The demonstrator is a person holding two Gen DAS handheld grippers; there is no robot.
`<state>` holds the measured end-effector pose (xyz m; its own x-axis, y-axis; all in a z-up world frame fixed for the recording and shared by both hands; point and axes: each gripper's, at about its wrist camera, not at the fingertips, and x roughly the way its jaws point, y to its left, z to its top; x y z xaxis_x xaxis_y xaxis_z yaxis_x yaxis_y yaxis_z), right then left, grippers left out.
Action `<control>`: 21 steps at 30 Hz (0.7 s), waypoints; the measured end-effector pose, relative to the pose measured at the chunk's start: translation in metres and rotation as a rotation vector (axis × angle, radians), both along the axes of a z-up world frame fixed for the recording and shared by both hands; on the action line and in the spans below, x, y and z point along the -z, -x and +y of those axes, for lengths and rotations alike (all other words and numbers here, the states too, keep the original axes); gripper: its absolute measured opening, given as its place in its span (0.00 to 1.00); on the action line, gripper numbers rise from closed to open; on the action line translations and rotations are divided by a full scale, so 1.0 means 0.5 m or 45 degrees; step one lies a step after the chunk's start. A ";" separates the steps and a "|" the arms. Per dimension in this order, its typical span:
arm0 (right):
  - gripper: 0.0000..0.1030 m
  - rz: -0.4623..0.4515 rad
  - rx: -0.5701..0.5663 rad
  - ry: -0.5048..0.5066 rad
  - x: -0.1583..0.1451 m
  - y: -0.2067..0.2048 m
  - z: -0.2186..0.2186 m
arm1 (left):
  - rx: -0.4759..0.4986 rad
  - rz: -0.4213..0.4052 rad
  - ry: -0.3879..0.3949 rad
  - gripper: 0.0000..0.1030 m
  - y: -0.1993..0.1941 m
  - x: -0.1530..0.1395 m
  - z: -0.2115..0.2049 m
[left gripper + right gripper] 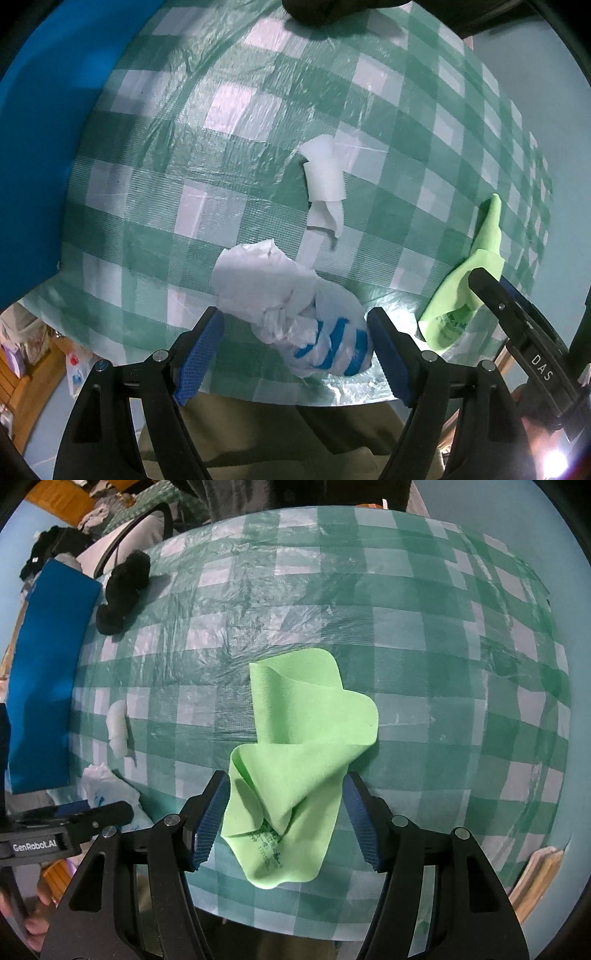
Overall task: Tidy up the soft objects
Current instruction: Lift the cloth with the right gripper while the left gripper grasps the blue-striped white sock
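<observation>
At the near edge of the table [129,236], the left gripper [295,350] stands with its jaws apart on either side of a knotted white plastic bag with blue stripes [314,325], pads not pressing it. To take it well, I judge the jaws should close low on the knot, where the bundle is firmest, not on the loose flap. The right gripper [284,823] is also apart, straddling a crumpled green cloth [299,746] near that same edge, untouched by the pads. Farther in lies a folded white piece [325,173], probably tissue or foam. A black fuzzy item [123,590] sits toward the far left corner. The table wears a wrinkled green-and-white checked plastic cover; a blue panel [48,672] borders its left edge, cluttered room beyond.
</observation>
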<state>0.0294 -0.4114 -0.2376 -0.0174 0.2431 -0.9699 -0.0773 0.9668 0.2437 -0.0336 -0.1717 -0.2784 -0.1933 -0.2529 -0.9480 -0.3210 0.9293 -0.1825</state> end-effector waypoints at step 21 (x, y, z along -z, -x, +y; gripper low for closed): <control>0.61 -0.031 -0.103 0.206 0.038 0.015 0.111 | 0.117 -0.058 0.052 0.54 -0.032 -0.022 0.052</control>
